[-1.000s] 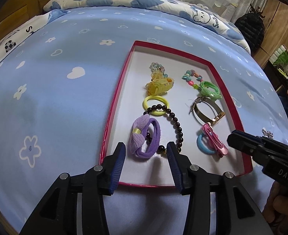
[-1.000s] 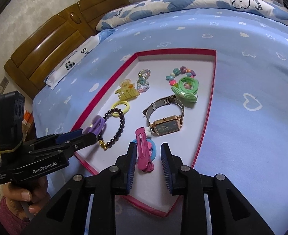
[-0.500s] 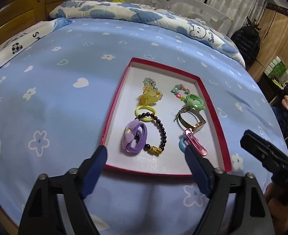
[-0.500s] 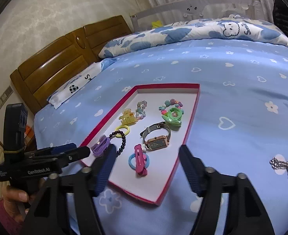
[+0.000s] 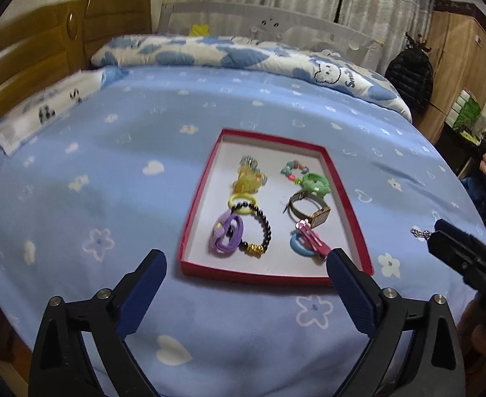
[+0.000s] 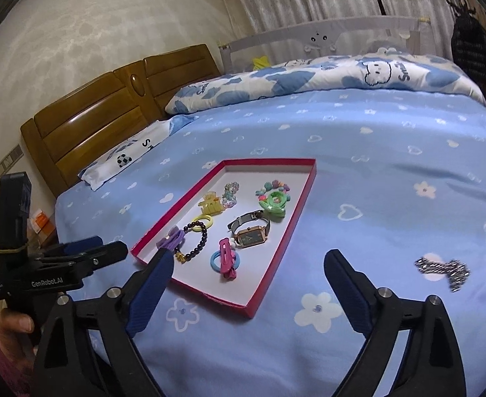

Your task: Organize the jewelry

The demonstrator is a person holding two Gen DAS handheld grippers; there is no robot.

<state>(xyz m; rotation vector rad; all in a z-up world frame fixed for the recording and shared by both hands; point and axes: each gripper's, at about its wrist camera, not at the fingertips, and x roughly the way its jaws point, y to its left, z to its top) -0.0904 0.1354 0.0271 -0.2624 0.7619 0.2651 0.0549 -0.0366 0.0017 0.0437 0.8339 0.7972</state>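
**Tray filled, one piece left out**

Left gripper (image 5: 246,261) hangs spread wide and empty before the tray (image 6: 272,261), probably done there. Watch (image 6: 251,236) and bracelet (image 6: 195,244) lie sorted inside. Right gripper (image 6: 248,264), equally wide, nears a sparkly clip (image 6: 443,268) on the sheet (image 6: 391,182), likely next.

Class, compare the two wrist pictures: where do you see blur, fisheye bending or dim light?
Left wrist view: the pillow at the frame's left edge is smeared, and the red tray sides bow outward. Right wrist view: sharper overall; the headboard curves, corners go black, and room light is dim and soft.
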